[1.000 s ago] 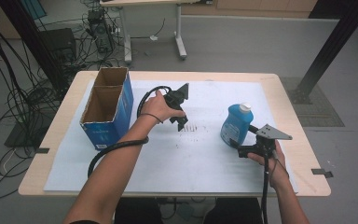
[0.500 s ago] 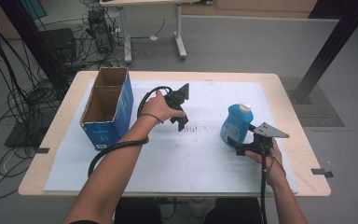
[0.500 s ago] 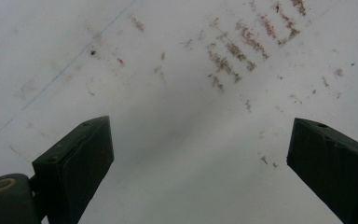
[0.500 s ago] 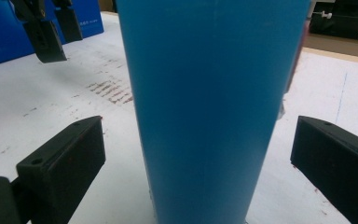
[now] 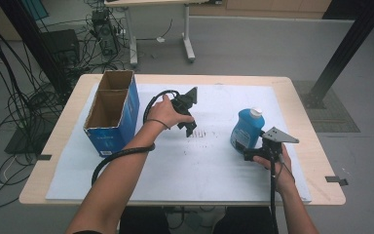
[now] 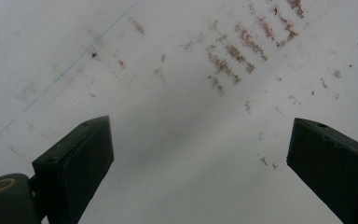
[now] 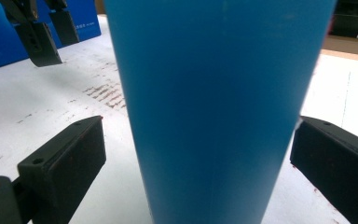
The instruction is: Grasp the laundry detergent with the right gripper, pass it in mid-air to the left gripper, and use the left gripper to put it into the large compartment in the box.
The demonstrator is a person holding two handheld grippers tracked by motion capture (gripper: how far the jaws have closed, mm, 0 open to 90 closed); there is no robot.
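Blue bottle (image 7: pixel 214 102) upright between spread right gripper (image 7: pixel 200 158) fingers (untouched); left gripper (image 6: pixel 200 158) fingers spread.

My right claw (image 7: pixel 200 154) has black jaws; so does my left claw (image 6: pixel 200 158). The bottle (image 5: pixel 245 129) between the right jaws is plain blue, with a white cap (image 5: pixel 256 112). The box (image 5: pixel 111 113) has blue outer walls bearing small white print, and its inside is plain brown cardboard. The sheet (image 5: pixel 175 161) covering the table is white, marked at its middle with short rows of reddish-brown dashes (image 6: pixel 235 51) and one thin blue line (image 6: pixel 60 77). The table edge (image 5: pixel 321 161) is light wood. The plate (image 5: pixel 279 135) on my right claw is grey. Both cables are black.
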